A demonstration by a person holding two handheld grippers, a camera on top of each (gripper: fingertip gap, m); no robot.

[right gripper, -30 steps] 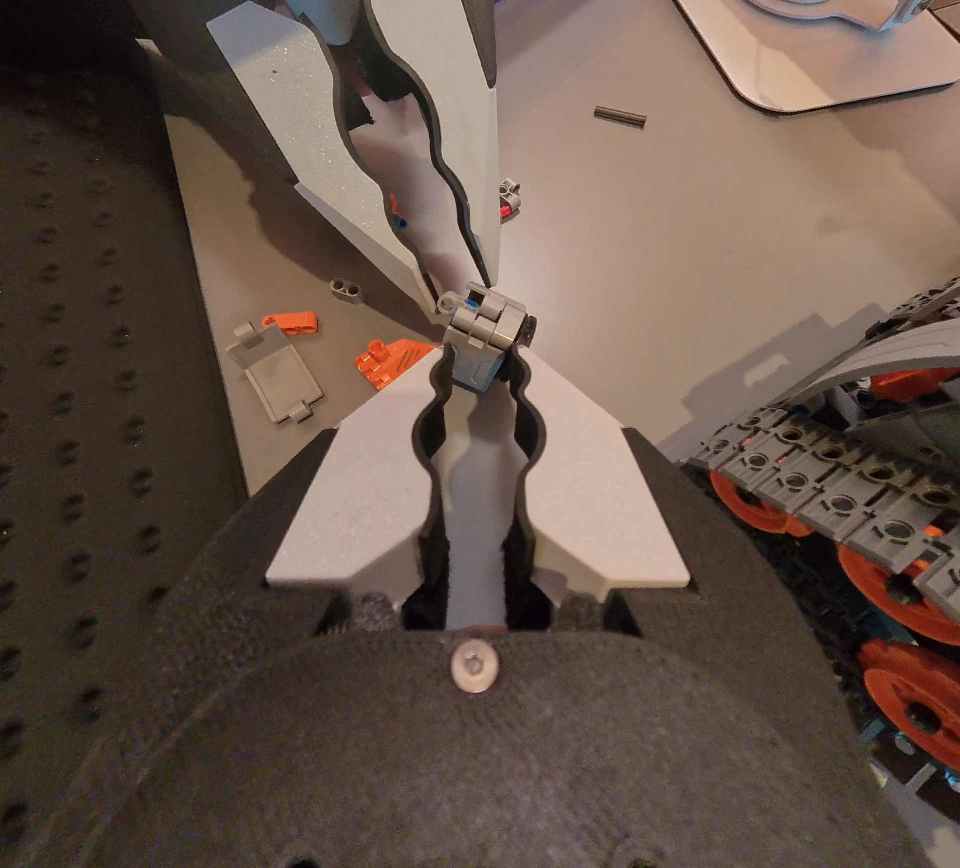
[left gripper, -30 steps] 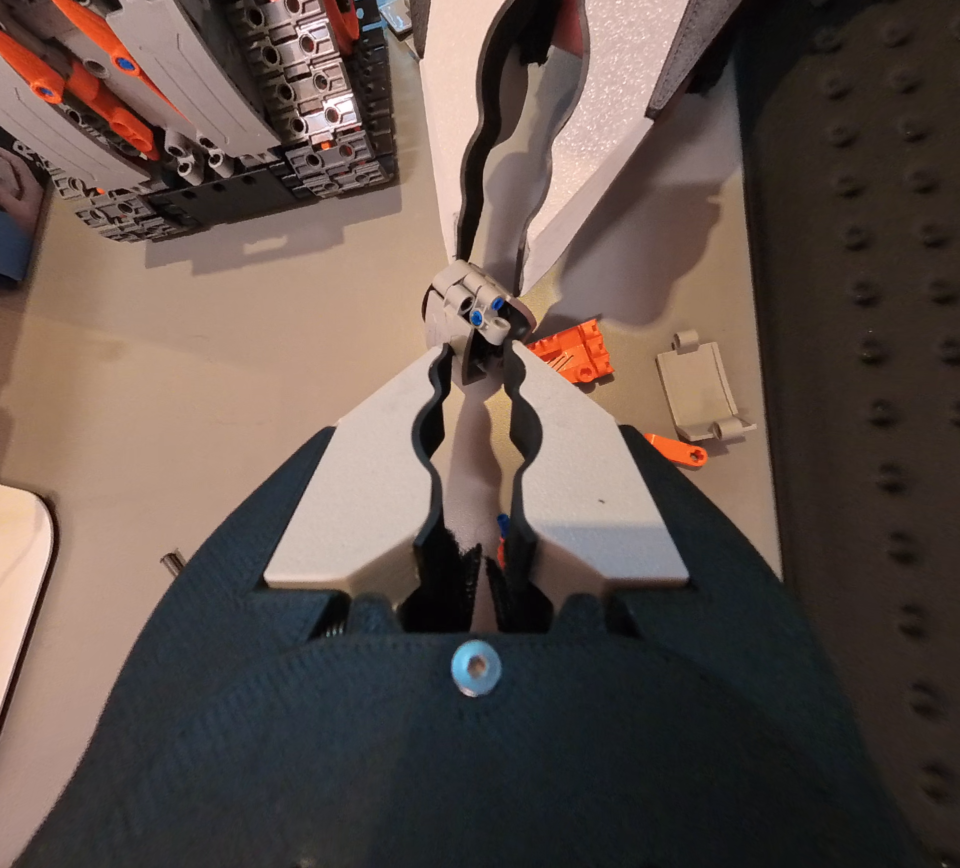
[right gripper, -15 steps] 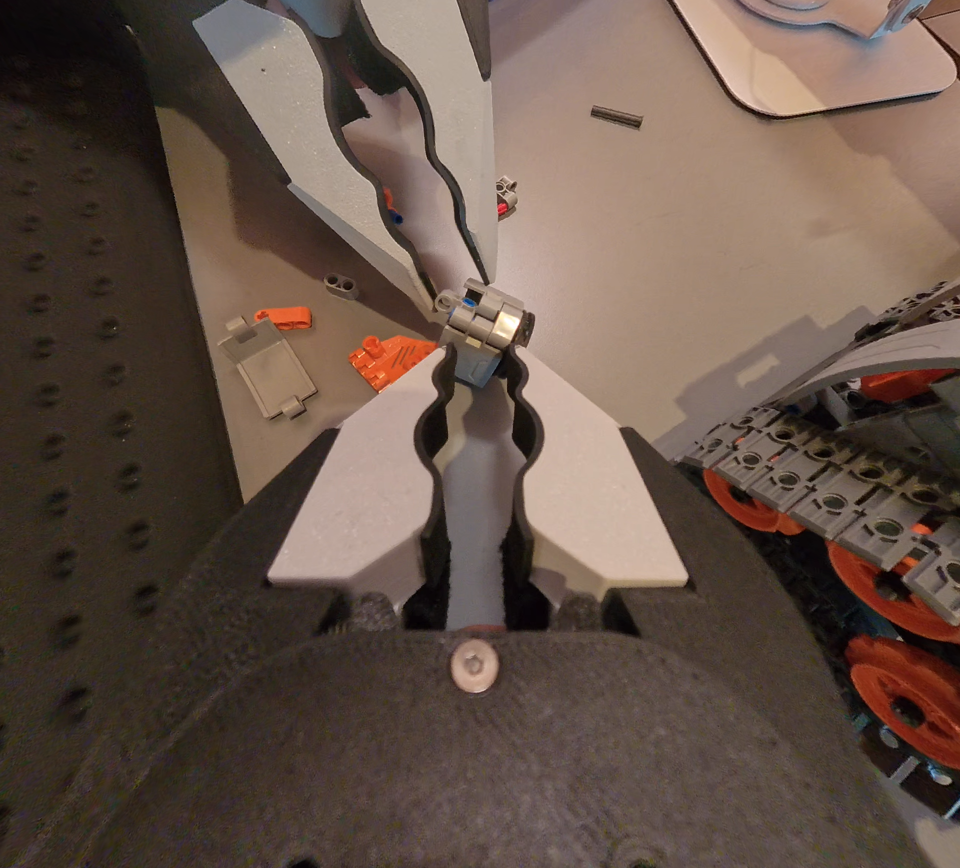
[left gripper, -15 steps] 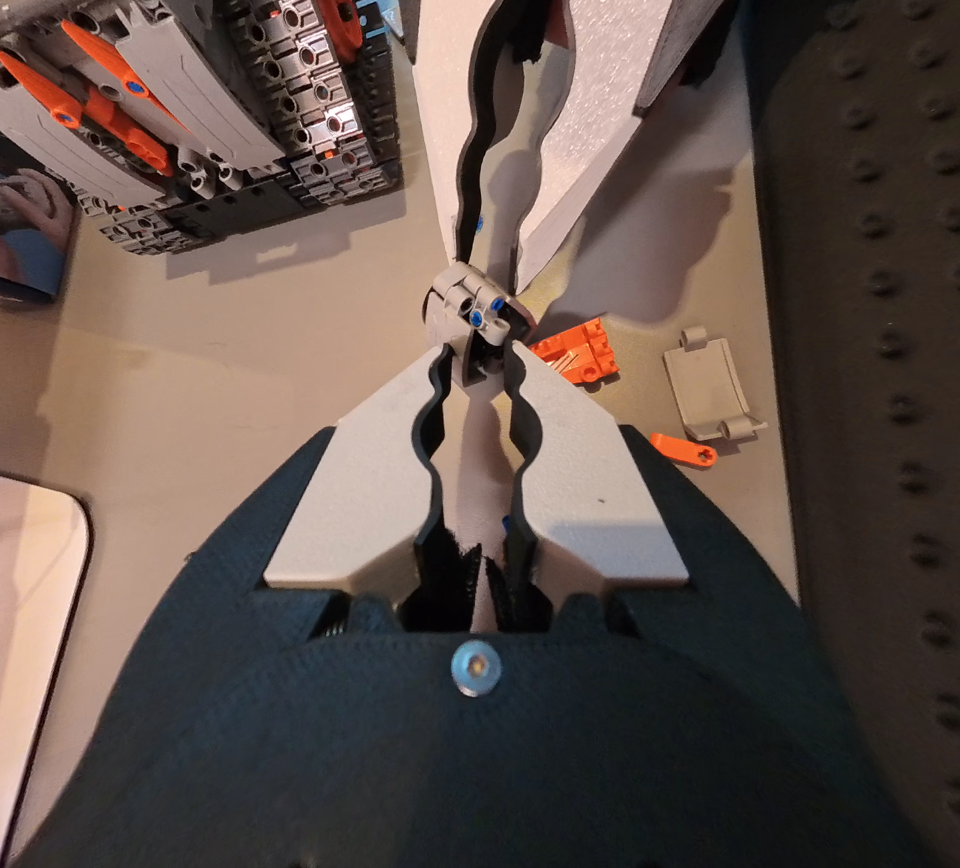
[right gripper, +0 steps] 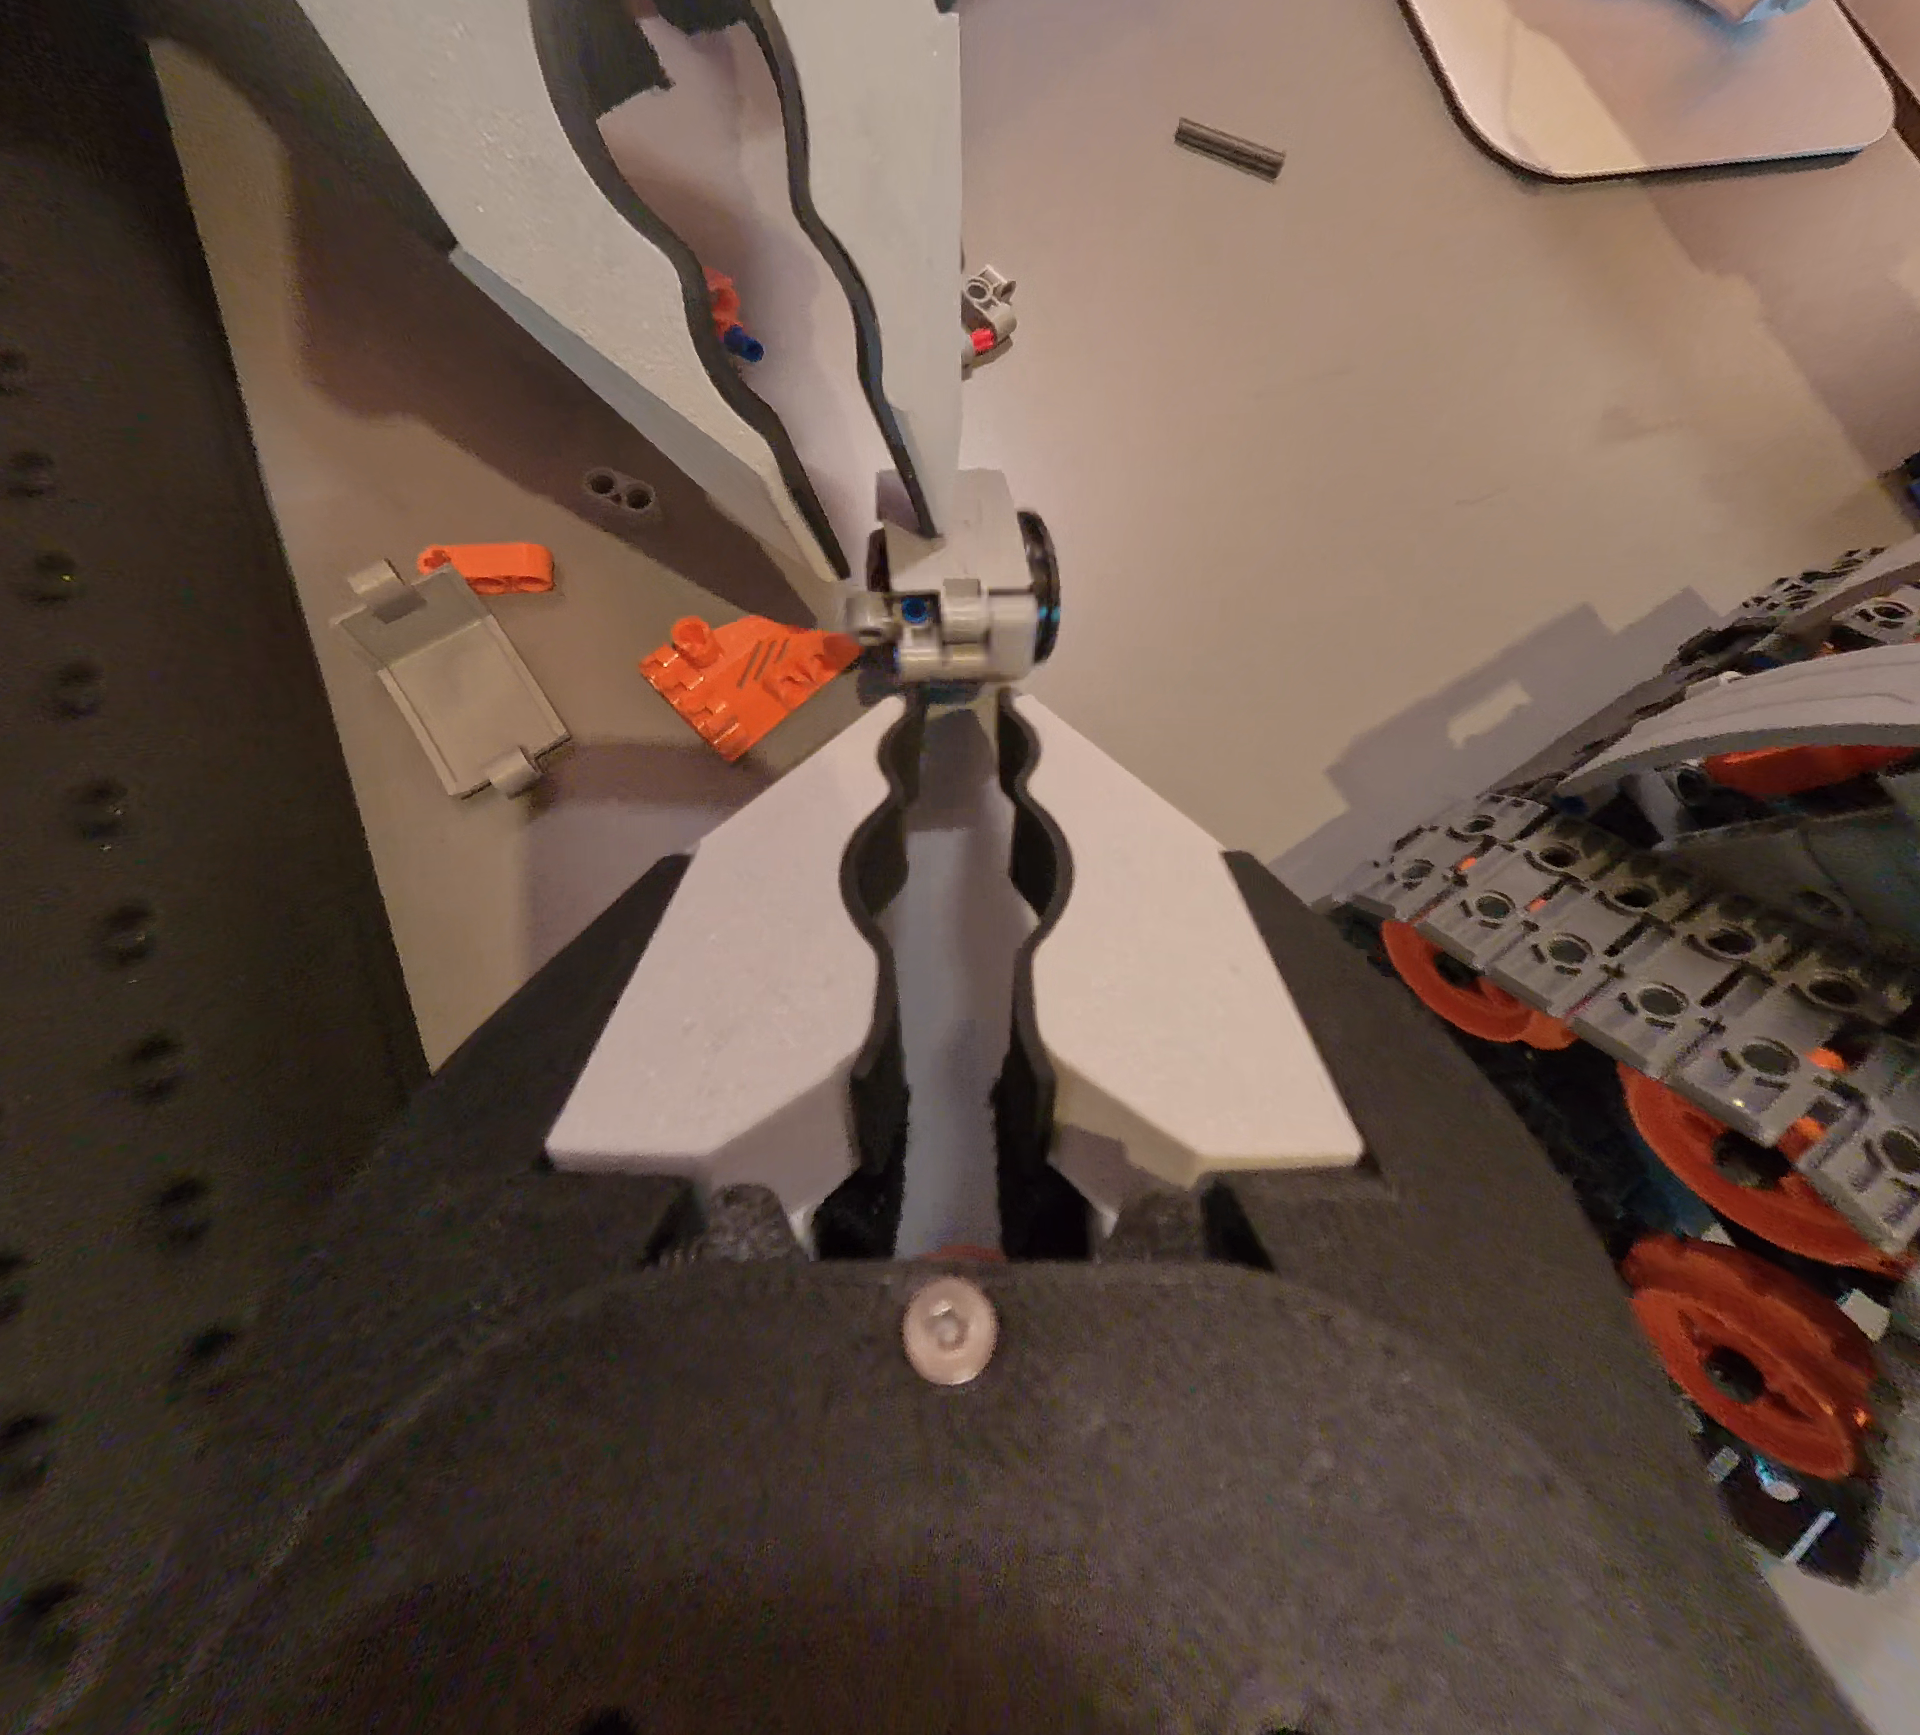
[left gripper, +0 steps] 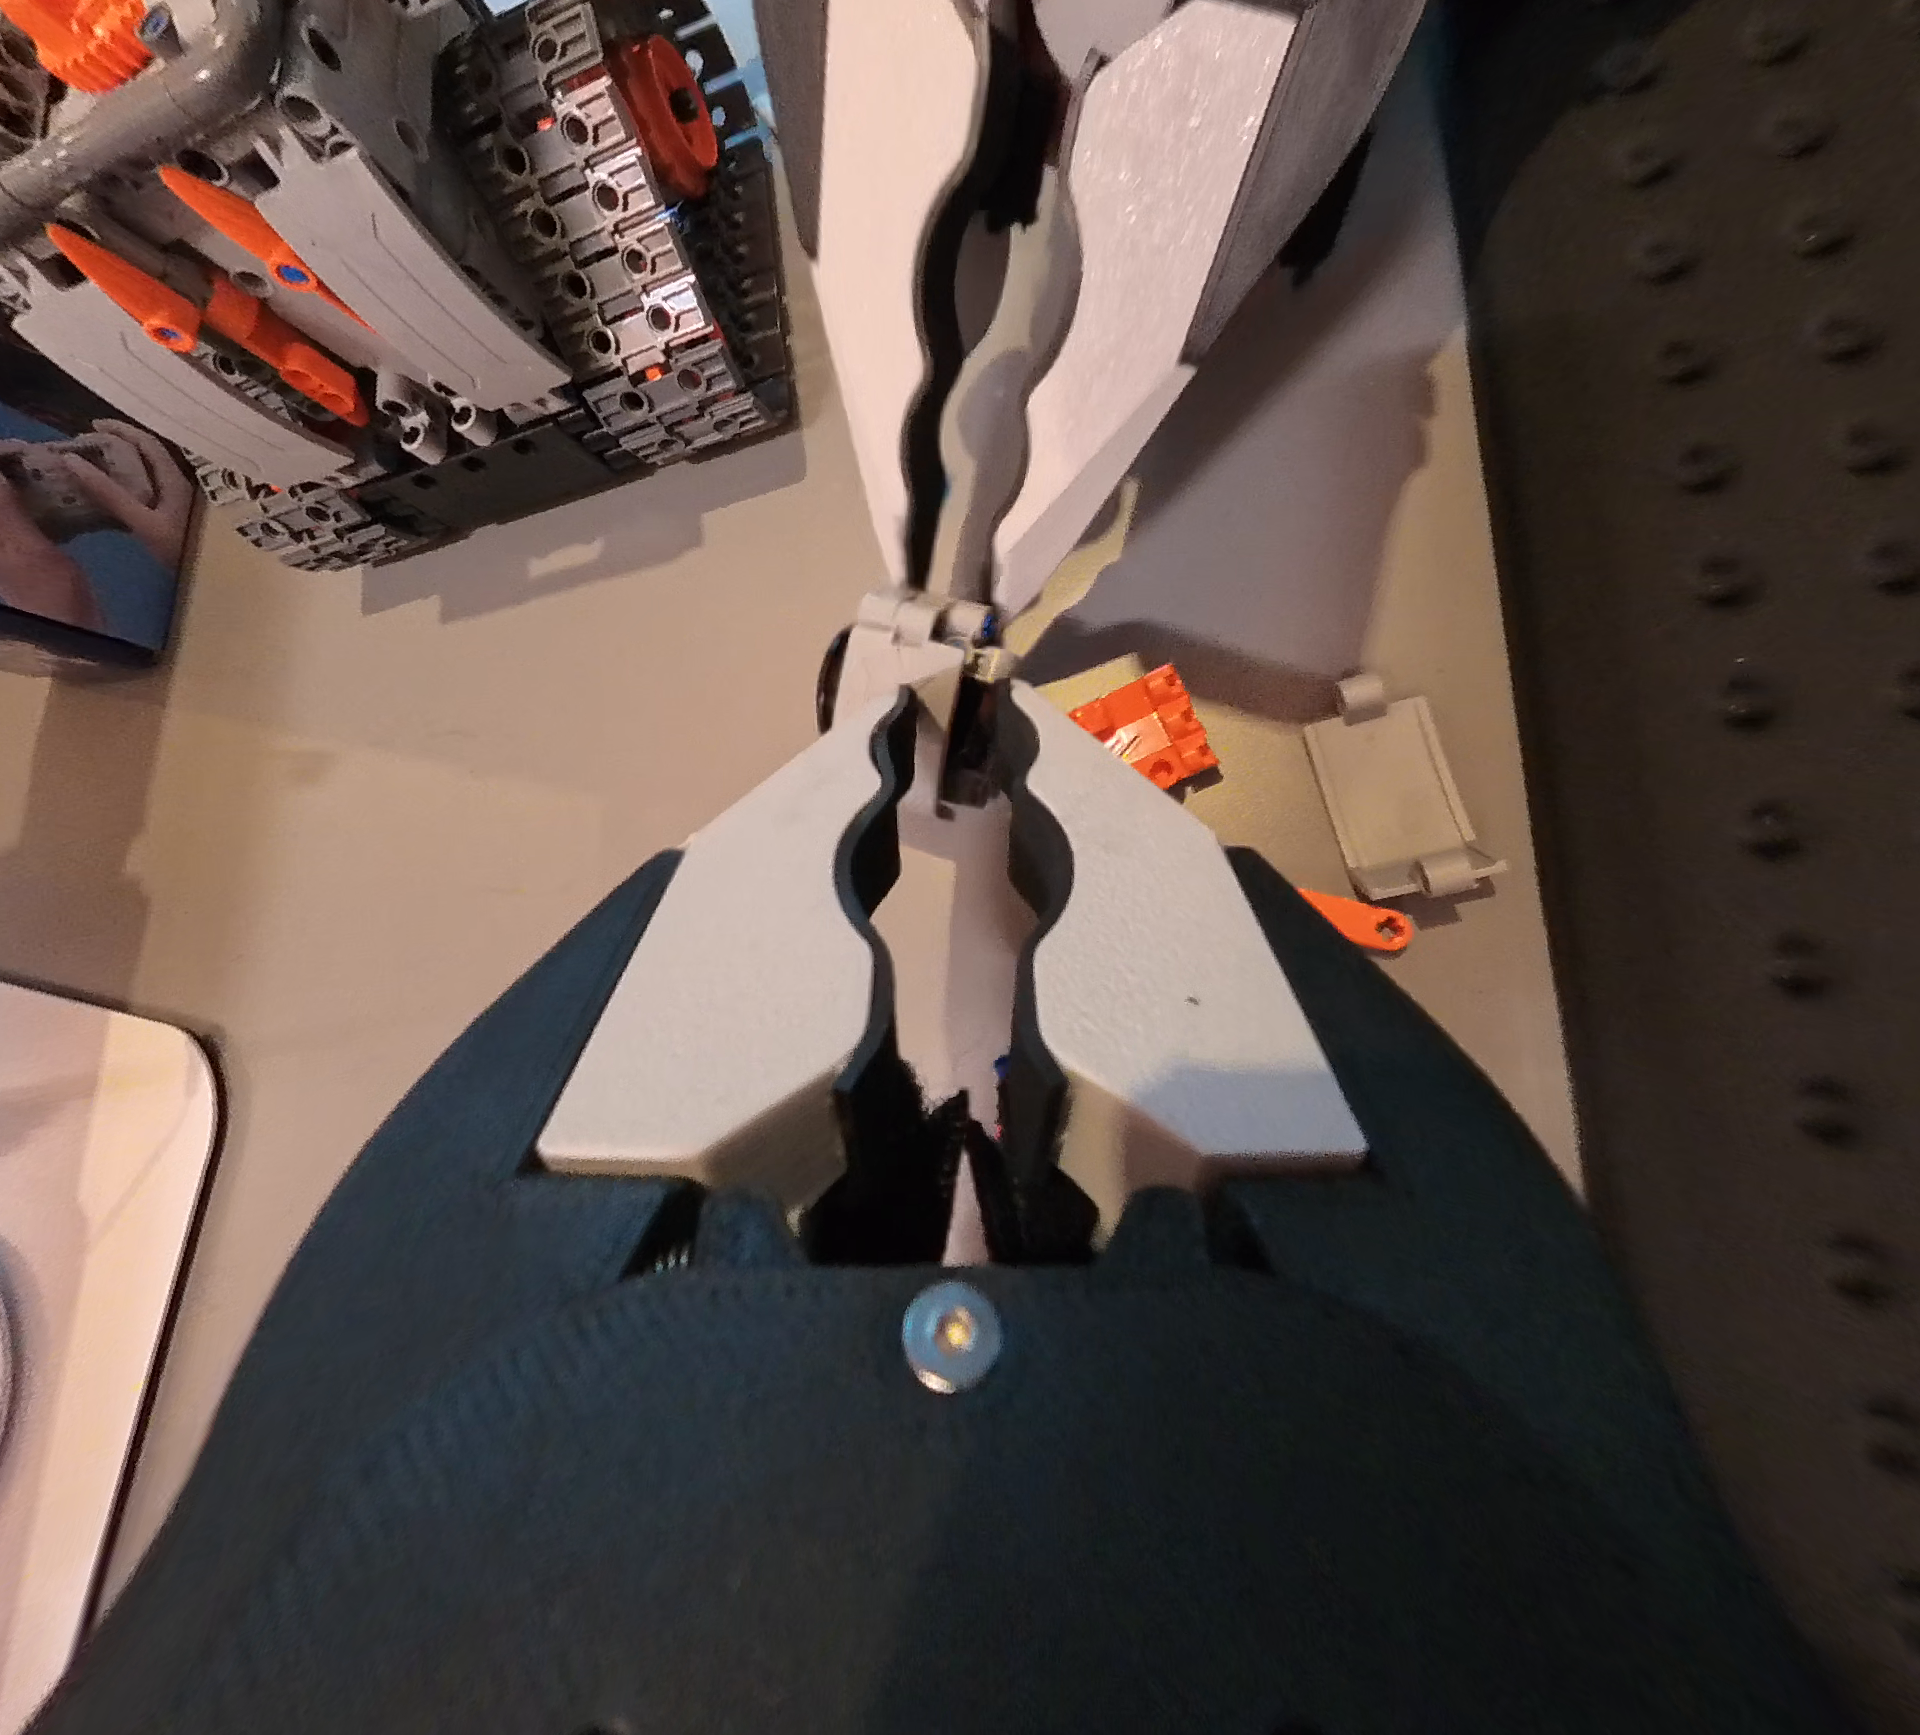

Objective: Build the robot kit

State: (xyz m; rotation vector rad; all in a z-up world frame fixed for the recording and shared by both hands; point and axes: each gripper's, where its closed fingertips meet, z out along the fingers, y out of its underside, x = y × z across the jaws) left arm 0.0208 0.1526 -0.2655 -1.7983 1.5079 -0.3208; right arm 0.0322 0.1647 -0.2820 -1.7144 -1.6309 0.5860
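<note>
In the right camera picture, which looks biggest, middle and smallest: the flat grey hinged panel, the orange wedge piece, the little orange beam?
1. Flat grey hinged panel
2. Orange wedge piece, only somewhat smaller than it
3. Little orange beam, clearly smallest

All three lie close together, so nearness hardly matters.

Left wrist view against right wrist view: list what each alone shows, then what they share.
Only the left: a printed box at the left edge. Only the right: a dark short rod and a small grey connector with a red pin. Both: the small grey brick assembly, clamped by left gripper and right gripper, the orange wedge piece, and the grey-and-orange tracked brick vehicle.
</note>
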